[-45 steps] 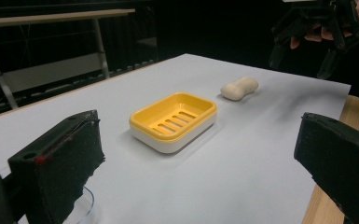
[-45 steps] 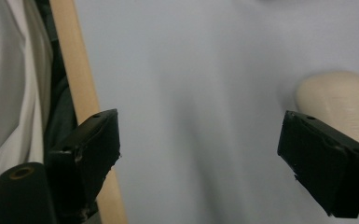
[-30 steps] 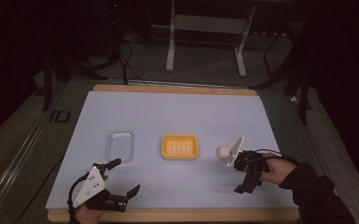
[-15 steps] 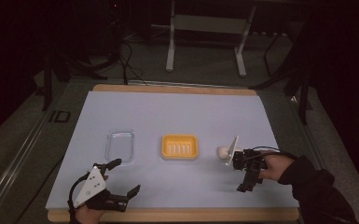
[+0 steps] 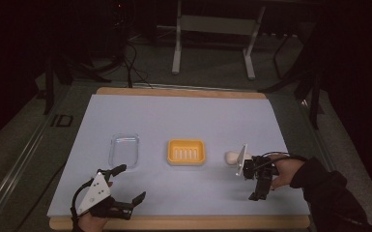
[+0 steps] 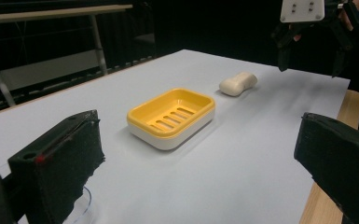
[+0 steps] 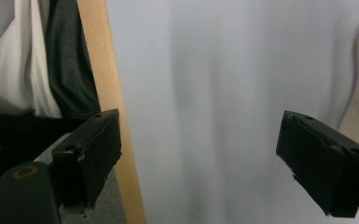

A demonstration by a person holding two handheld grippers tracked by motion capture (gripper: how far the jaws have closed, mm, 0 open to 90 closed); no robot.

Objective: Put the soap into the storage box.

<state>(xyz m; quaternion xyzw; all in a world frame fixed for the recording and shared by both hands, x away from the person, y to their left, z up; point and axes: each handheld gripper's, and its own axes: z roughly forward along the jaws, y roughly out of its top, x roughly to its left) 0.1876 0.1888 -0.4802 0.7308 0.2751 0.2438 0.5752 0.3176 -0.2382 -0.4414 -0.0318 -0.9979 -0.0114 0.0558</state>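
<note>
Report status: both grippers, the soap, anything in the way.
Right hand-held gripper open, raised beside soap, not touching. Left hand-held gripper open, idle at near edge. Soap on mat, right of yellow dish. Nothing between gripper and soap.

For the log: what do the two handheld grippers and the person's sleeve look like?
Both grippers, left and right, are black with blocky padded jaws. Each carries a pale three-cornered plate with small holes; a black cable trails from each. The right forearm wears a dark sleeve.
</note>
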